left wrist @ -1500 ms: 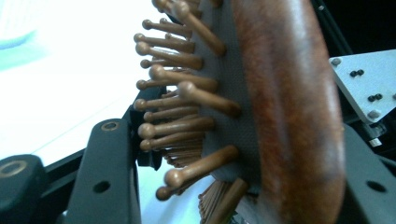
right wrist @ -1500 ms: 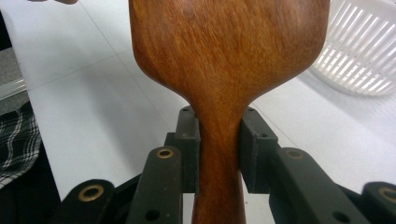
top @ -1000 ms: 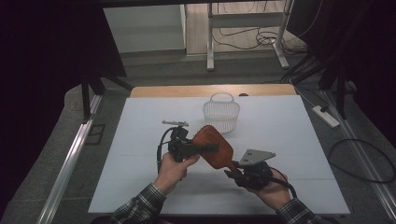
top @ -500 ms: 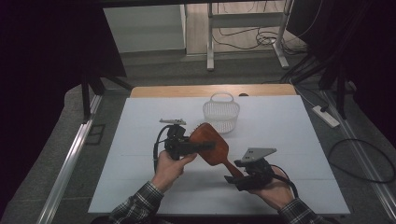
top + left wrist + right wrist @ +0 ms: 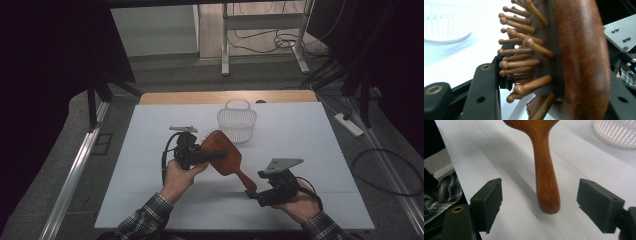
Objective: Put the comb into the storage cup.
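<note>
A brown wooden hairbrush (image 5: pixel 222 152) hangs above the white table (image 5: pixel 310 150), head to the left and handle slanting down to the right. My left gripper (image 5: pixel 215 156) is shut on the head. In the left gripper view the hairbrush (image 5: pixel 579 62) stands edge-on between the jaws of the left gripper (image 5: pixel 554 97), bristles (image 5: pixel 524 50) pointing left. My right gripper (image 5: pixel 250 194) is open at the handle's end. In the right gripper view the handle (image 5: pixel 545 177) lies between the wide-apart jaws of the right gripper (image 5: pixel 542 196), touching neither.
A white slatted basket (image 5: pixel 236 122) stands at the back middle of the table, just beyond the brush head; the basket (image 5: pixel 616 132) also sits at the top right of the right gripper view. A plaid sleeve (image 5: pixel 444 195) shows at the left.
The brush has swung so its handle stretches out further toward the right gripper. The left gripper has shifted slightly left and away. The right hand has barely moved.
</note>
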Available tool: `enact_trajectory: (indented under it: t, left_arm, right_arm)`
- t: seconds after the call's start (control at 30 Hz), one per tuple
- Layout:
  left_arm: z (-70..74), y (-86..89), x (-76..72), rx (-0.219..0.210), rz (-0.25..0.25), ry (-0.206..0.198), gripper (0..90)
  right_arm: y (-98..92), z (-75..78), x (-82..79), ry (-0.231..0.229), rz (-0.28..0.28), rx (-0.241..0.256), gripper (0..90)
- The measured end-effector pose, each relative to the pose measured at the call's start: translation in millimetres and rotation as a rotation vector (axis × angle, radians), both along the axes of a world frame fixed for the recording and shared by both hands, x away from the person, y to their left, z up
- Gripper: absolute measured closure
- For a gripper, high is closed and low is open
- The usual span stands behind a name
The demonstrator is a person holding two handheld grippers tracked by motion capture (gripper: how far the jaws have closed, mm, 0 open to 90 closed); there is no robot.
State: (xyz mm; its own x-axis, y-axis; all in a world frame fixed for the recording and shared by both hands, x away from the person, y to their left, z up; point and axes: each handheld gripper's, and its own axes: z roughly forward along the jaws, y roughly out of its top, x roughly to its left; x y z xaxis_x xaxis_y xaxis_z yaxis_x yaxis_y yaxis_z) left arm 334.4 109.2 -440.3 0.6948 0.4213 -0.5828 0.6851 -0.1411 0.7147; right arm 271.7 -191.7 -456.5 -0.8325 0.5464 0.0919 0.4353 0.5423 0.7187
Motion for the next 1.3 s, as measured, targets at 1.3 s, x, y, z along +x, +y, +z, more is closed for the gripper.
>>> enact_trajectory:
  t: [1.3]
  left_arm:
    - [23.2,15.7,15.0,0.054,0.048,-0.067,49.9]
  right_arm:
    - [-53.8,2.0,-11.4,0.021,-0.146,-0.017,0.0]
